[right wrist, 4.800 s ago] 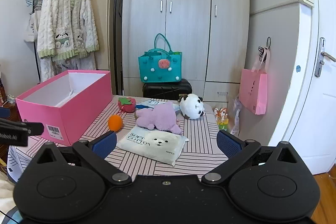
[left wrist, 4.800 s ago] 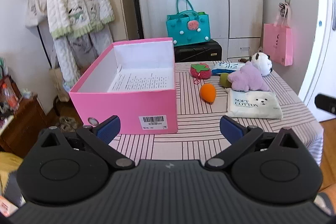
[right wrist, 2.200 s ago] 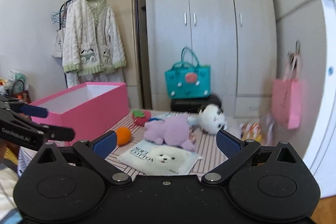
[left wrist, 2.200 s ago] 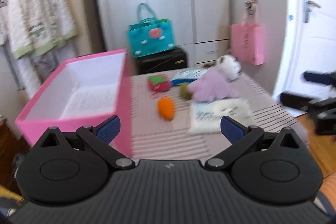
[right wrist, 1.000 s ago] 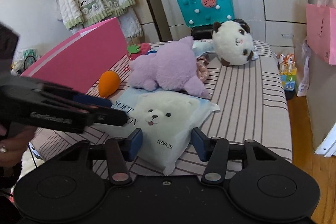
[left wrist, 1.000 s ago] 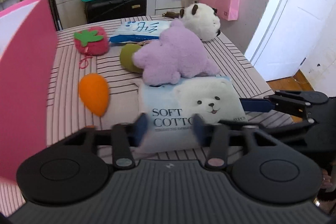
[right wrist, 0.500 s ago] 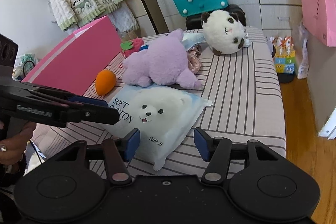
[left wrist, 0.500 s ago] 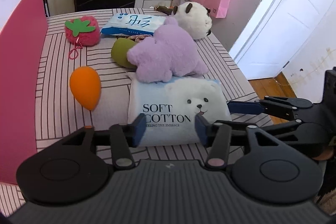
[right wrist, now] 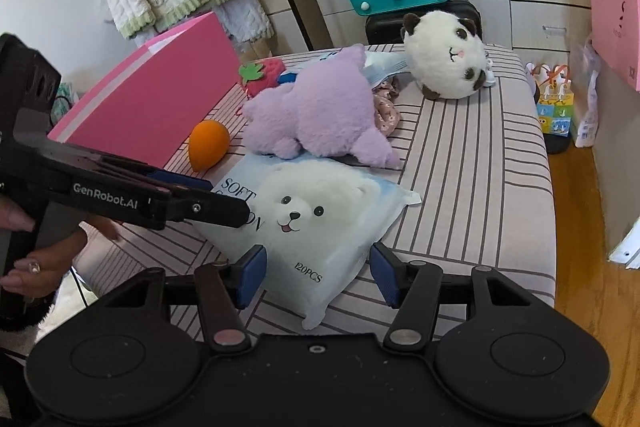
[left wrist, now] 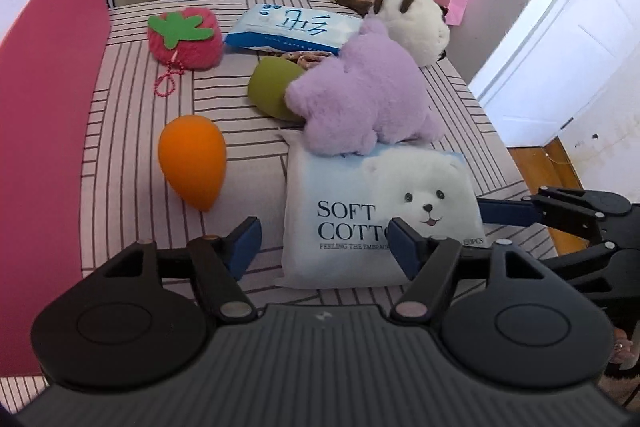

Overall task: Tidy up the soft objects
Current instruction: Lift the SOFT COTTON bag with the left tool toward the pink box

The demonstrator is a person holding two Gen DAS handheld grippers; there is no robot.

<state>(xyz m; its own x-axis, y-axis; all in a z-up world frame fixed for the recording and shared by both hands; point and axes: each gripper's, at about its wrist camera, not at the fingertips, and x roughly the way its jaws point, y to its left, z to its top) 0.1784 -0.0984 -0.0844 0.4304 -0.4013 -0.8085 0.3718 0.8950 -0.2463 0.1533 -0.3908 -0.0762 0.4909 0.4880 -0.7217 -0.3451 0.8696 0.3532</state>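
The Soft Cotton tissue pack [left wrist: 372,215] is lying on the striped table [left wrist: 128,99], its far edge hidden under the purple plush [left wrist: 360,99]. The left gripper [left wrist: 324,243], jaws opening, is straddling its near-left corner without pressing; the right gripper [right wrist: 316,273] is framing another corner, half-open.

Bright even daylight, soft shadows, sharp focus, strong fisheye bending, dark corner vignettes

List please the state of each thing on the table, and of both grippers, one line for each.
Cotton pack: flat, one corner between right gripper's fingers, not pinched.
Purple plush: lying partly on the pack.
Panda plush: on its side.
Orange sponge: lying free.
Strawberry pouch: lying flat.
Pink box: open, no lid.
Left gripper: fingers opening, nothing gripped.
Right gripper: open.
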